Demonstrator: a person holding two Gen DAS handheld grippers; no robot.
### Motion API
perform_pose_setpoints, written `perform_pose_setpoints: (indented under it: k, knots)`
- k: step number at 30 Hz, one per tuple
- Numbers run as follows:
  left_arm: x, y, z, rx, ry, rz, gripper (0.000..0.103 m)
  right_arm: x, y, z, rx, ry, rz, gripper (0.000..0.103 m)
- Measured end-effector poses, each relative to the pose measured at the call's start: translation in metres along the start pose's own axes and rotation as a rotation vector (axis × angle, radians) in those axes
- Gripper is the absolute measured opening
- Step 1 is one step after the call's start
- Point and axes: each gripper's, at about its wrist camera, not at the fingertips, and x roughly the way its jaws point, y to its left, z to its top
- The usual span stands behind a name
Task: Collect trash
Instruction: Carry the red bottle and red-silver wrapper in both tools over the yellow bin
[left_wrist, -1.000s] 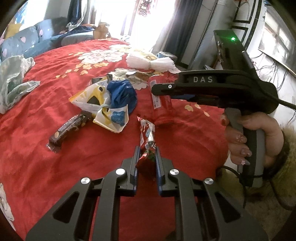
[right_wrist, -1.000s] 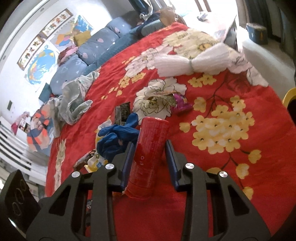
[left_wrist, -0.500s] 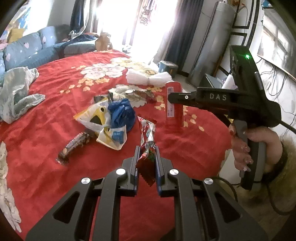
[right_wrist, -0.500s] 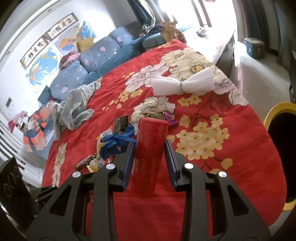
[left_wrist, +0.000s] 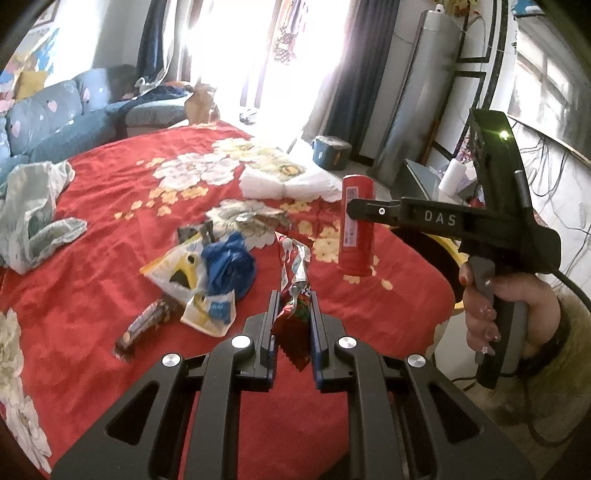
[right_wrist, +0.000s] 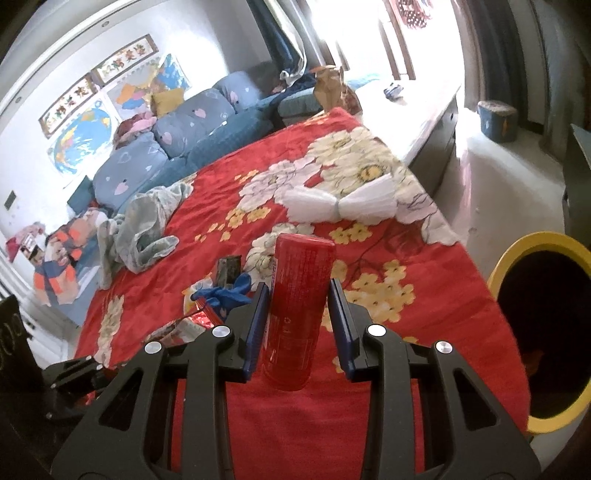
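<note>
Left gripper (left_wrist: 291, 317): seen closed on a crinkled snack wrapper (left_wrist: 293, 291), which was pinched between the two fingers; the wrapper's upper end stood up above the fingertips and its lower end hung below them.
Right gripper (right_wrist: 297, 314): seen clamped on a red can (right_wrist: 299, 310), which was held upright between the blue-lined fingers (right_wrist: 255, 325). In the left wrist view the same can (left_wrist: 356, 225) was observed raised clear of the bedspread, near its right edge.
Right hand (left_wrist: 506, 306): noted wrapped round the grip of the right tool, with painted nails visible.
Bedspread (left_wrist: 110, 229): red with pale flower prints; all remaining litter was found lying on it.
Remaining litter: a blue glove (left_wrist: 229, 266) was found resting on a white and yellow bag (left_wrist: 177, 273); a dark candy bar wrapper (left_wrist: 144, 325) lay just beside the bag, nearer the left gripper.
White bundle (right_wrist: 340, 205): noted tied at its middle, lying on the far part of the bedspread, well apart from the litter.
Grey cloth (right_wrist: 144, 225): found crumpled towards the sofa side of the bedspread.
Bin (right_wrist: 546, 332): a yellow-rimmed bin with a dark interior was seen on the floor just beside the bedspread's right edge, near the held can.
Sofa (right_wrist: 177, 140): blue, with heart-print cushions, recorded beyond the bedspread.
</note>
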Motion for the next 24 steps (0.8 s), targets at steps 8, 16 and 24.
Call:
perform_pose_setpoints:
  k: [8, 16, 24]
  knots:
    - [0.002, -0.013, 0.014, 0.024, -0.022, -0.009, 0.014, -0.013, -0.012, 0.005, 0.002, -0.035, -0.026, 0.026]
    - [0.008, -0.027, 0.024, 0.042, -0.03, -0.028, 0.014, -0.024, -0.031, 0.007, 0.024, -0.056, -0.052, 0.026]
    - [0.018, -0.044, 0.034, 0.066, -0.036, -0.061, 0.014, -0.038, -0.053, 0.009, 0.055, -0.085, -0.085, 0.026]
